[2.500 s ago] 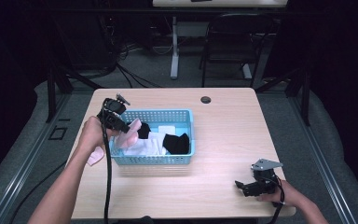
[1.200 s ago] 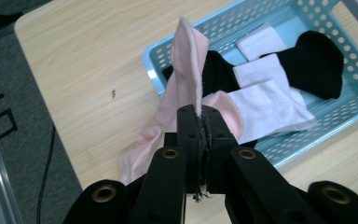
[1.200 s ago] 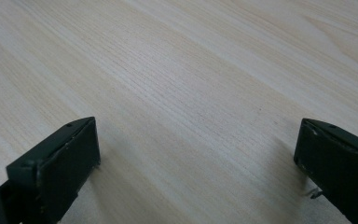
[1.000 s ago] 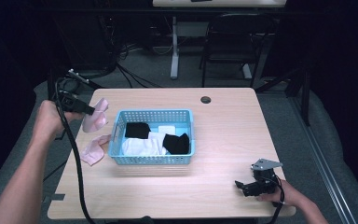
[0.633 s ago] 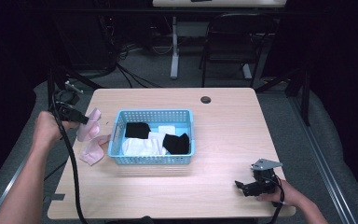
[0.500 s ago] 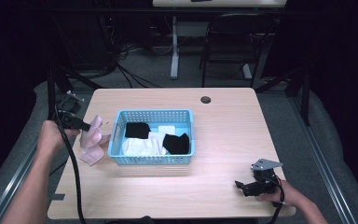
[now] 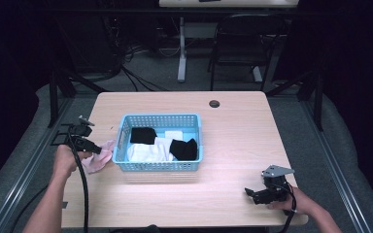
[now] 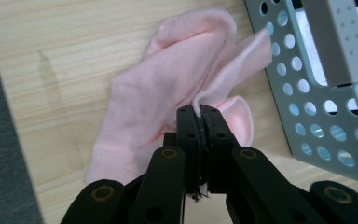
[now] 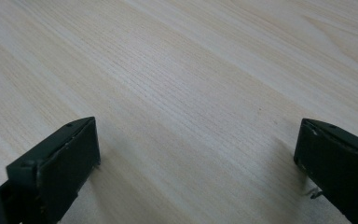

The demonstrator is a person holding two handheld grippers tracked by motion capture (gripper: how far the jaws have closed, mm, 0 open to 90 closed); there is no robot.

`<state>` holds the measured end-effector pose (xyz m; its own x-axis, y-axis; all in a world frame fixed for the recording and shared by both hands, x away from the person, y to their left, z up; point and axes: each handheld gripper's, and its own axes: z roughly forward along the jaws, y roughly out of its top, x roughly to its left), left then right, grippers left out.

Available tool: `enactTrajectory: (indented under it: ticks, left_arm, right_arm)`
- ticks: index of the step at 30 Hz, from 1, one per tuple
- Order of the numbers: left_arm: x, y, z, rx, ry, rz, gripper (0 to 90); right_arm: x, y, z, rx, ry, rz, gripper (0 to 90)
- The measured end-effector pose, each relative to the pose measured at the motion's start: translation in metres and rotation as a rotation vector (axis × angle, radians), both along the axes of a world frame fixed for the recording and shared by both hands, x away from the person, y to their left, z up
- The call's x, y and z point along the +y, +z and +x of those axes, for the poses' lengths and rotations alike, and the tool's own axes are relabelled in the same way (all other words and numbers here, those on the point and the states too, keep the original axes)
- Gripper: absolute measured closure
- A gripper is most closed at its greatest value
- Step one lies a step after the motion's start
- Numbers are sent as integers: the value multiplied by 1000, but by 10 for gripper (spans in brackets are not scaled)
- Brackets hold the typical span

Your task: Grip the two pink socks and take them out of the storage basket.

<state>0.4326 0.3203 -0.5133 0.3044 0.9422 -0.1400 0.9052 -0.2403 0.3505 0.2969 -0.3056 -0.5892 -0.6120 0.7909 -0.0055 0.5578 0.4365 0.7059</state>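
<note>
A pale wooden table (image 7: 233, 131) with rounded corners filled the middle of the high view, a small dark round grommet (image 7: 214, 103) near its far edge. Grey carpet surrounded it, and a dark room with cables and a black chair (image 7: 240, 46) took up the top of the frame. A light blue perforated basket (image 7: 126, 128) sat left of centre, holding black and white cloths.

The pink cloth (image 8: 168, 107) was soft, thin and crumpled into folds, lying on the wood just left of the basket. The left gripper (image 8: 198, 112) was pinching a fold of it, jaws pressed together. At lower right, the right gripper (image 7: 252, 194) rested with jaws spread wide over bare wood.
</note>
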Motion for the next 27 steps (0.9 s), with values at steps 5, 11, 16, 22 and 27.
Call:
enactTrajectory:
  ticks: [5, 11, 16, 22, 27]
  left_arm:
    - [0, -12, -1, -3, 24, -5, 812]
    - [3, 2, -9, -44, 52, 10, 539]
    - [7, 25, -21, -107, 77, 34, 356]
    - [10, 50, -39, -168, 81, 77, 244]
    - [10, 60, -56, -191, 68, 83, 164]
  right_arm:
    - [0, 0, 0, 0, 1, -1, 0]
    - [0, 0, 0, 0, 0, 1, 0]
    - [0, 0, 0, 0, 1, 0, 0]
    - [0, 0, 0, -2, -2, 7, 0]
    - [0, 0, 0, -1, -1, 7, 0]
